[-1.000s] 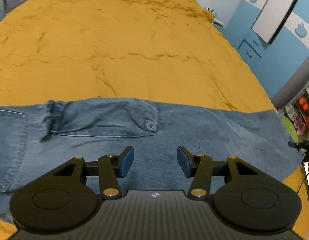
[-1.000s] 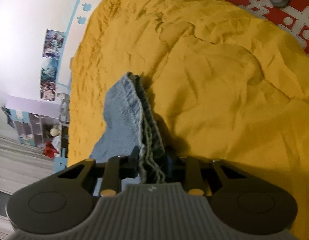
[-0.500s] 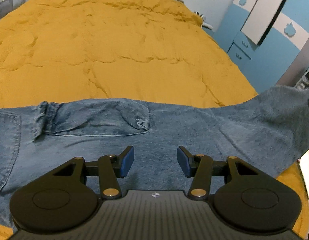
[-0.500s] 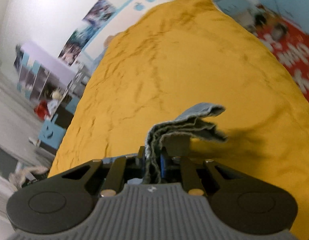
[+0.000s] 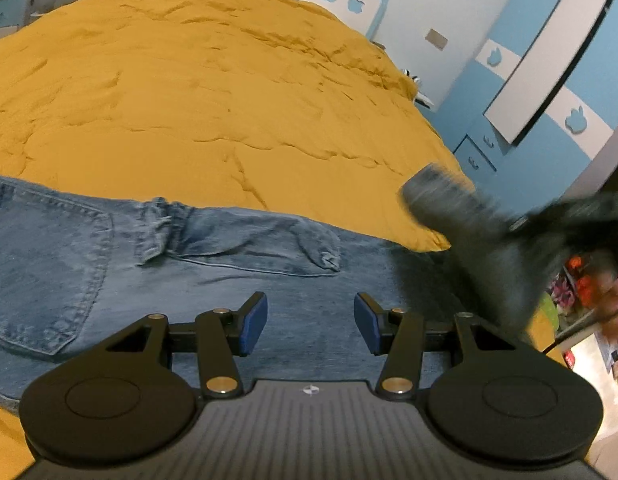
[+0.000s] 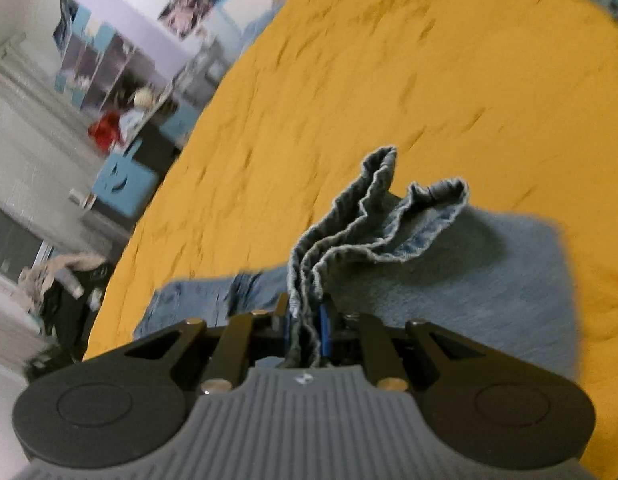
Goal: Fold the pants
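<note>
Jeans (image 5: 237,280) flat across the near edge of the bed (image 5: 213,92), waist and back pocket out at 9 o'clock, legs running off toward 3 o'clock. Right gripper (image 6: 307,322) clamped tight on the bunched hems (image 6: 373,216), several denim layers pinched between the pads, cuffs flaring up past the fingertips at 12 o'clock. Seen from the left wrist as a blurred grey shape (image 5: 481,240) at 3 o'clock, lifted clear of the mattress. Left gripper (image 5: 311,322) about half open, nothing between the pads, poised low over the thigh area.

Judged step: the lengthwise fold, hems being carried over toward the waistband. Next move calls for a steady hold on the hems while carrying them toward 9 o'clock, laying them square on the waist, then letting go. Left gripper well placed to pin the denim at the crease so nothing drags. Risk: layers slipping apart and landing crooked.
</note>
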A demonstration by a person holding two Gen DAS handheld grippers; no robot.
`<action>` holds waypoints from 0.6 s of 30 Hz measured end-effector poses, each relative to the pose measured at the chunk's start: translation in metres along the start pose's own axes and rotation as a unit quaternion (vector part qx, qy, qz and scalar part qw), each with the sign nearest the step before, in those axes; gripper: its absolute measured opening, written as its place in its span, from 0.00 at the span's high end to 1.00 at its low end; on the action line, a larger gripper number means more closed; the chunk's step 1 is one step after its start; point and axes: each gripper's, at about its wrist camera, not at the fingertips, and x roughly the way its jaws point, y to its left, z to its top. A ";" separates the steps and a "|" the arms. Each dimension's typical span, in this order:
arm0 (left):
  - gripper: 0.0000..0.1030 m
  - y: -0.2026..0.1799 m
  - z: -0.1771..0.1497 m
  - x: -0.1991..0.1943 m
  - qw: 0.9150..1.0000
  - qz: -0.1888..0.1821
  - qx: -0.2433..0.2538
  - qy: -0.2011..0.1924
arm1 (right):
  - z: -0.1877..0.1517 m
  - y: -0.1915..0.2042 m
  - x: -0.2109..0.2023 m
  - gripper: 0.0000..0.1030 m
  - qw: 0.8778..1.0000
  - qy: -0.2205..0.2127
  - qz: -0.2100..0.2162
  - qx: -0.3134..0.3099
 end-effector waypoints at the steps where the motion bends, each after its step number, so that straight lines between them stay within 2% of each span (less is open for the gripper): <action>1: 0.44 0.004 0.000 -0.002 1.000 -0.002 -0.004 0.000 | -0.007 0.003 0.020 0.92 1.000 0.011 -0.001 0.003; 4: 0.44 0.016 -0.001 -0.004 1.000 -0.013 -0.020 -0.003 | -0.029 0.006 0.079 0.92 0.999 0.050 -0.005 0.009; 8: 0.44 0.023 -0.001 -0.002 0.999 -0.034 -0.034 -0.004 | -0.058 0.001 0.125 0.91 0.996 0.081 -0.028 -0.001; 10: 0.44 0.024 -0.001 0.002 0.998 -0.041 -0.039 0.000 | -0.066 -0.001 0.136 0.88 0.996 0.084 -0.036 -0.005; 12: 0.44 0.026 -0.001 0.007 0.998 -0.050 -0.044 0.004 | -0.071 -0.003 0.140 0.81 0.996 0.084 -0.038 -0.009; 13: 0.44 0.026 -0.002 0.009 0.997 -0.055 -0.048 0.007 | -0.072 -0.002 0.141 0.72 0.996 0.083 -0.032 -0.010; 14: 0.44 0.025 -0.001 0.012 0.997 -0.062 -0.052 0.010 | -0.076 -0.002 0.140 0.68 0.996 0.085 -0.021 -0.015; 18: 0.41 0.018 0.003 0.020 0.995 -0.077 -0.062 0.008 | -0.078 0.016 0.130 0.66 0.995 0.089 0.006 -0.052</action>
